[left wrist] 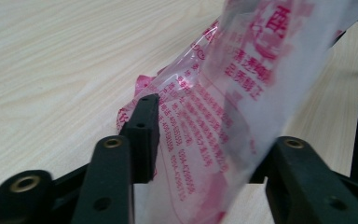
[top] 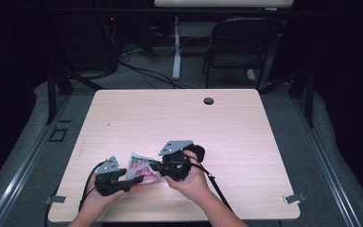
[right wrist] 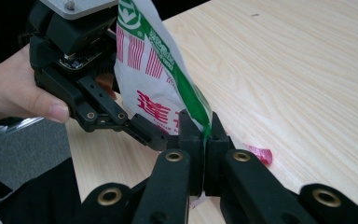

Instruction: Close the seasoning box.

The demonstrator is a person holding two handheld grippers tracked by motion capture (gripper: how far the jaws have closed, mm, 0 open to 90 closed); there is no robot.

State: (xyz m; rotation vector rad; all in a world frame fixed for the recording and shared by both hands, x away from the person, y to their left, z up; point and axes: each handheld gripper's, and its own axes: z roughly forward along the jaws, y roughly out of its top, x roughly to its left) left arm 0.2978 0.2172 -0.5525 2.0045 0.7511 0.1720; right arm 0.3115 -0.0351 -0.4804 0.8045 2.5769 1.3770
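A thin plastic bag (top: pixel 142 171) with red and green print hangs between my two grippers near the front edge of the wooden table (top: pixel 179 123). My right gripper (right wrist: pixel 204 123) is shut on the bag's green-striped edge (right wrist: pixel 168 79), pads pressed together with the film between them. My left gripper (left wrist: pixel 205 140) stands open, and the bag's clear, red-lettered part (left wrist: pixel 223 93) hangs loosely between its jaws. In the right gripper view one left finger (right wrist: pixel 142 129) reaches to the bag from the left, held by a hand. In the high view the left gripper (top: pixel 134 180) and right gripper (top: pixel 155 166) nearly meet at the bag.
A cable hole (top: pixel 209 100) sits near the table's far edge. A dark folding chair (top: pixel 238 47) and a white desk leg (top: pixel 176 47) stand beyond the table. Metal clips (top: pixel 294 198) sit at the front corners. Bare tabletop spreads behind and to the right.
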